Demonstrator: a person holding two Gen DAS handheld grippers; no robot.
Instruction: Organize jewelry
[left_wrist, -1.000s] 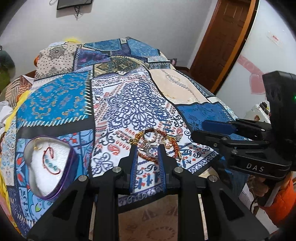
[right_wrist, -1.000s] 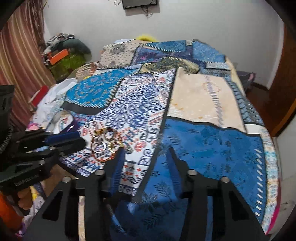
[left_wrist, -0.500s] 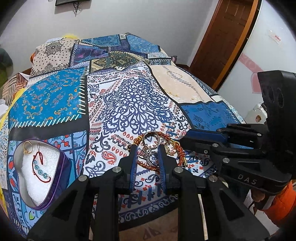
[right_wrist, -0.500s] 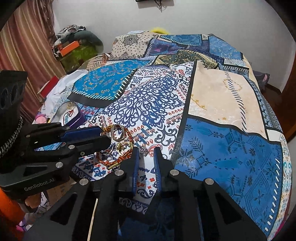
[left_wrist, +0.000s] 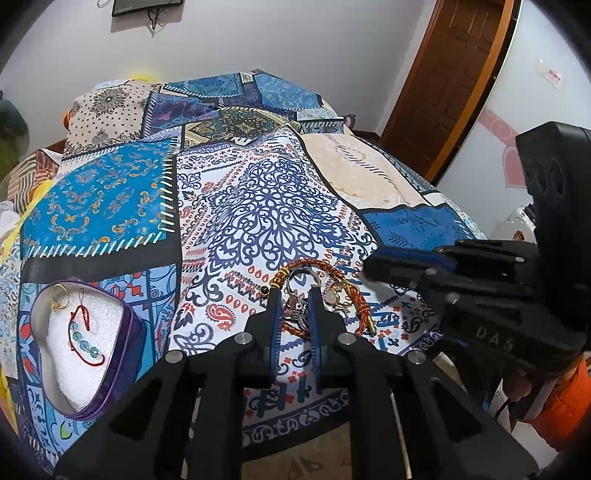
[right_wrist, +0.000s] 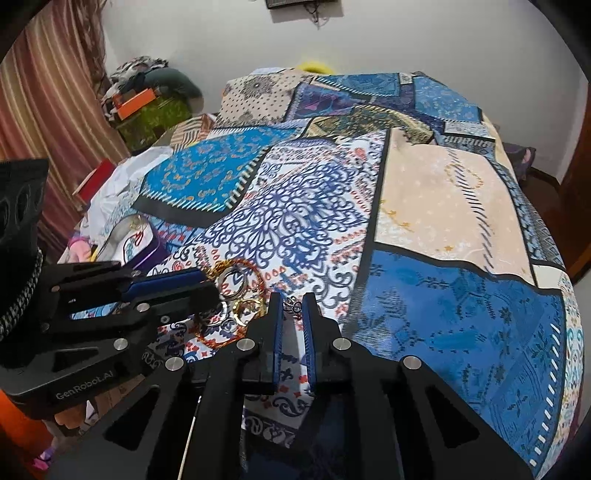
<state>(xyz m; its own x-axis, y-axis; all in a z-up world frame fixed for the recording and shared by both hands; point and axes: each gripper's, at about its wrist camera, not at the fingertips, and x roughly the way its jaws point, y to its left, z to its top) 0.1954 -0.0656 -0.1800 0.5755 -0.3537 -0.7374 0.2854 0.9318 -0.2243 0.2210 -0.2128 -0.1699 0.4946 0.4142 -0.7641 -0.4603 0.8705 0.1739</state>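
On the bed (left_wrist: 122, 206), close to its near edge, a small heap of jewelry (left_wrist: 317, 295) lies on the patchwork bedspread: a red and gold braided bracelet (left_wrist: 360, 299), hoop rings (right_wrist: 232, 282) and silvery pieces. The left gripper (left_wrist: 291, 299) reaches into the heap with its jaws just drawn narrow; a dark silvery piece (left_wrist: 295, 308) sits between them, though I cannot tell if it is pinched. The right gripper (right_wrist: 292, 304) has its jaws nearly closed at the heap's right side, with a small silver trinket (right_wrist: 293, 303) at their tips. Toward the bed's left edge sits a purple-rimmed box (left_wrist: 125, 354) with white padding, holding a beaded red bracelet (left_wrist: 83, 338) and a gold ring (left_wrist: 59, 299).
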